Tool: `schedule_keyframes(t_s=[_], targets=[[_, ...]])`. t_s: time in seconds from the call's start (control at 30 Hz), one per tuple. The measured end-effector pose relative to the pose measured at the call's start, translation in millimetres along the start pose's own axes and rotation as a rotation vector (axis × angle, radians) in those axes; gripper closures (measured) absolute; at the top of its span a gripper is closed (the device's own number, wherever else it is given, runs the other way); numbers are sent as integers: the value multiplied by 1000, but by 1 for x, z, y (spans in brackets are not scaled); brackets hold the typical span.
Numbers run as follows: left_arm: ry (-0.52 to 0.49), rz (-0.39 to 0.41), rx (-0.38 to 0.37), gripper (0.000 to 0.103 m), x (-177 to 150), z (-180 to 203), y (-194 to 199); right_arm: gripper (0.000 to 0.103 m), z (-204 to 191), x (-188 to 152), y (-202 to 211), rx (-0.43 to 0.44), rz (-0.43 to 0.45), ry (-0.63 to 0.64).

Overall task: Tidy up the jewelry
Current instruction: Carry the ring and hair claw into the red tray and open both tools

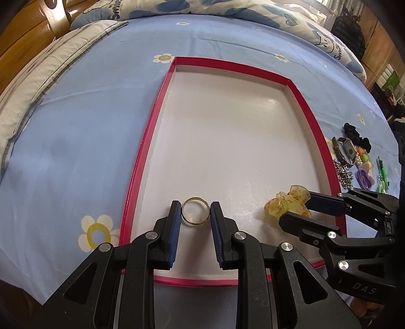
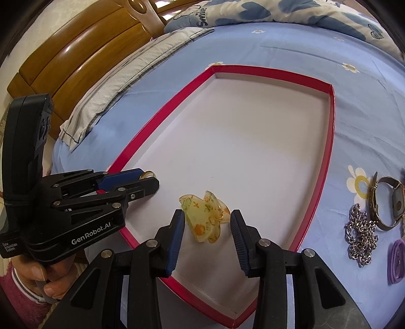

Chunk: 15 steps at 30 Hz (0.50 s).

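A shallow red-rimmed tray (image 1: 141, 151) with a white floor lies on the blue bed sheet; it also shows in the right wrist view (image 2: 329, 141). My left gripper (image 1: 196, 211) stands over the tray's near left part, its blue pads touching both sides of a gold ring (image 1: 195, 200) that rests on the tray floor. My right gripper (image 2: 207, 225) is open around a translucent yellow flowered hair claw (image 2: 203, 221) lying on the tray floor; the claw touches the left pad and a gap shows at the right pad. The claw also shows in the left wrist view (image 1: 287, 203).
More jewelry lies on the sheet right of the tray: a silver chain (image 2: 359, 234), a wristwatch (image 2: 387, 202), a purple clip (image 2: 397, 260), a black scrunchie (image 1: 357, 135) and colourful beads (image 1: 364, 158). Pillows (image 2: 114, 88), a folded quilt (image 1: 215, 7) and a wooden headboard (image 2: 76, 53) lie beyond.
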<state>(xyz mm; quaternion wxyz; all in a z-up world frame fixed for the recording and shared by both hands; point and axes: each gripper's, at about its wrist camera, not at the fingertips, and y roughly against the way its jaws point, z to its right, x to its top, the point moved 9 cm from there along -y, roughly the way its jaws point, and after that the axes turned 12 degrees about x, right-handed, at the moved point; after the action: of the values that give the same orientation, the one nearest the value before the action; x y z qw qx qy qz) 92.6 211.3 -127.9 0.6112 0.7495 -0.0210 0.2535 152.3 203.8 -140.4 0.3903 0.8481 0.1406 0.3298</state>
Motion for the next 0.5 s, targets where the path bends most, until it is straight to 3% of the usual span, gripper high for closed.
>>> schedule_keyframes(t_s=[0.1,0.3,0.5], targets=[[-7,-4,0,69,0,3,1,57,-1,1,-1,3,0,0],[-4,8,21,69,2,2,7,53,0,0,11,-1,27,-14],[26,50,6,65,9,-2,32,53,4,-10,51,-9,107,-39]])
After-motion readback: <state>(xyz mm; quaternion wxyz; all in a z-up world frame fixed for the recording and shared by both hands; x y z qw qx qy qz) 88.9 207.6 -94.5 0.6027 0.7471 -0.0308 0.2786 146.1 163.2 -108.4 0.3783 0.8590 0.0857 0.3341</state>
